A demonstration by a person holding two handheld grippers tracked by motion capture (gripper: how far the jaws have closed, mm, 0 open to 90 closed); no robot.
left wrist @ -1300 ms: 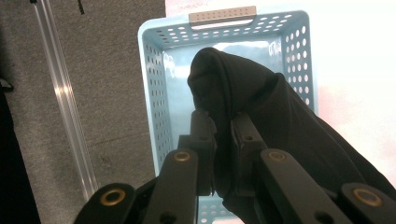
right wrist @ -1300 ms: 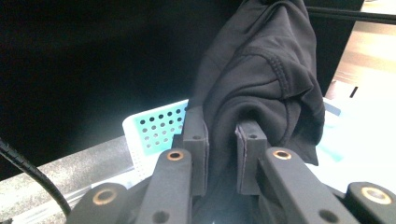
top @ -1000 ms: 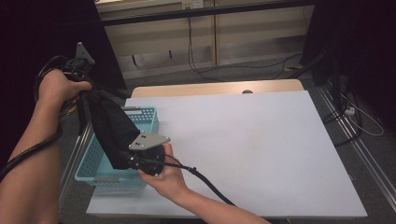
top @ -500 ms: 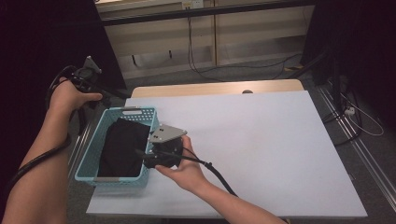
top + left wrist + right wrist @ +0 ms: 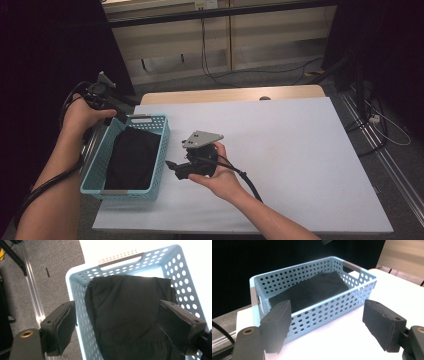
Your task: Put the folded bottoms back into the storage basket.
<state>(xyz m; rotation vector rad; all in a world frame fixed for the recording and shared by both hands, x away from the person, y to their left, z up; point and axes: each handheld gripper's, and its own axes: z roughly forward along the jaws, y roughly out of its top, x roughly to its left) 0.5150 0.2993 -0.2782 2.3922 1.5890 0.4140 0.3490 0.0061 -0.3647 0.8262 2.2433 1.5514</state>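
Now the black cloth (image 5: pixel 132 157) lies folded inside the light-blue perforated basket (image 5: pixel 161 150), at the left edge of the white table (image 5: pixel 300 160); it covers most of the basket floor and sits below the rim. Its long axis runs with the basket's, from the near end wall toward the far handle end.

Left gripper (image 5: pixel 120 114) hovers at the basket's far left corner, above the rim. Its own view looks steeply down on the cloth (image 5: pixel 130 315), jaws apart, having just been opening, nothing between them; the pads stand clear above the fabric, one over the basket wall (image 5: pixel 80 322), the other over the cloth.

Right gripper (image 5: pixel 172 167) sits just beside the basket's right long wall, outside it, near table level. Its jaws have also just been opening and stand apart, empty, pointed at the wall (image 5: pixel 324 310) with the cloth (image 5: pixel 312 290) beyond.

Judgement: the left gripper is nearer; it would come from above, while the right must first clear the wall.
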